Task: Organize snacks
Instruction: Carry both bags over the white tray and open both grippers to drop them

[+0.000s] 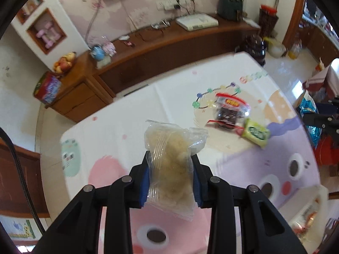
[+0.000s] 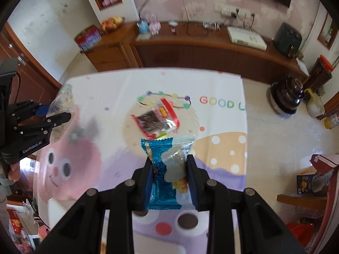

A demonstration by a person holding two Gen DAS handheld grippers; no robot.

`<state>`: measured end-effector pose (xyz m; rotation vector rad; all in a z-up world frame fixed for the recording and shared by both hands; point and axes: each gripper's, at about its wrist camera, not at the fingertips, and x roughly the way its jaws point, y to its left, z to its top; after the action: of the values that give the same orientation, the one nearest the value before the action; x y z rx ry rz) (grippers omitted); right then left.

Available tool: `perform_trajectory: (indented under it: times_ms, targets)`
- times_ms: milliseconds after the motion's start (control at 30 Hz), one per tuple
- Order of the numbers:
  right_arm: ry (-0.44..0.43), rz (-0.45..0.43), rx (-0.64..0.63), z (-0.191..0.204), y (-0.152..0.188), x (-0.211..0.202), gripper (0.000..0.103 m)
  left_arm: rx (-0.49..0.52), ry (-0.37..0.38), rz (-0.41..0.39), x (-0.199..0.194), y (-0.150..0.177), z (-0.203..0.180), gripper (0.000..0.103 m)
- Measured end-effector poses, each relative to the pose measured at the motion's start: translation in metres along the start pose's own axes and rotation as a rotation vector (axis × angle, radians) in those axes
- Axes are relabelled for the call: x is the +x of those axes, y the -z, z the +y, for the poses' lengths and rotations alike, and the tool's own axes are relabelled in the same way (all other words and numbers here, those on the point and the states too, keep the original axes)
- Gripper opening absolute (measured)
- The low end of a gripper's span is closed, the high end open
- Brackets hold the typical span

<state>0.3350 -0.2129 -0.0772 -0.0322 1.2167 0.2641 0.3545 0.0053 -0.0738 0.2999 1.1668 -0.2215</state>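
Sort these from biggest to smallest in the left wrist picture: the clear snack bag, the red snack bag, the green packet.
1. clear snack bag, though it sits nearest the camera, in the left gripper, so that may exaggerate it.
2. red snack bag on the table.
3. green packet beside it, smallest.

Motion blur smears the red-edged packet (image 1: 229,112) and the green packet (image 1: 256,132) near the table's (image 1: 131,114) far right corner, so their print cannot be read. The left gripper's (image 1: 171,158) blue pads cover the sides of the clear packet (image 1: 172,154). In the right wrist view, the right gripper (image 2: 169,160) hides the edges of the blue wrapper (image 2: 161,169) and clear bag (image 2: 180,158).
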Motion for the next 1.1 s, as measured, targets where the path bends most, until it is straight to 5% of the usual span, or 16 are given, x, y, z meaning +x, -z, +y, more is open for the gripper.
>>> perform_trajectory:
  times_ms: [267, 500, 633, 867, 1100]
  targets:
    - [-0.007, -0.160, -0.016, 0.038, 0.056, -0.104, 0.029, -0.075, -0.006, -0.141, -0.129, 0.067, -0.018, 0.031]
    - [-0.022, -0.263, -0.017, 0.074, 0.123, -0.161, 0.029, -0.120, 0.028, -0.246, -0.201, 0.139, -0.039, 0.032]
    - [-0.064, -0.306, 0.012, 0.085, 0.157, -0.179, 0.030, -0.163, 0.060, -0.274, -0.213, 0.169, -0.047, 0.032]
    - [0.000, -0.378, 0.022, 0.104, 0.198, -0.194, 0.030, -0.232, 0.158, -0.297, -0.208, 0.210, -0.062, 0.032]
    - [0.010, -0.371, 0.070, 0.105, 0.226, -0.181, 0.030, -0.248, 0.134, -0.269, -0.184, 0.239, -0.078, 0.032]
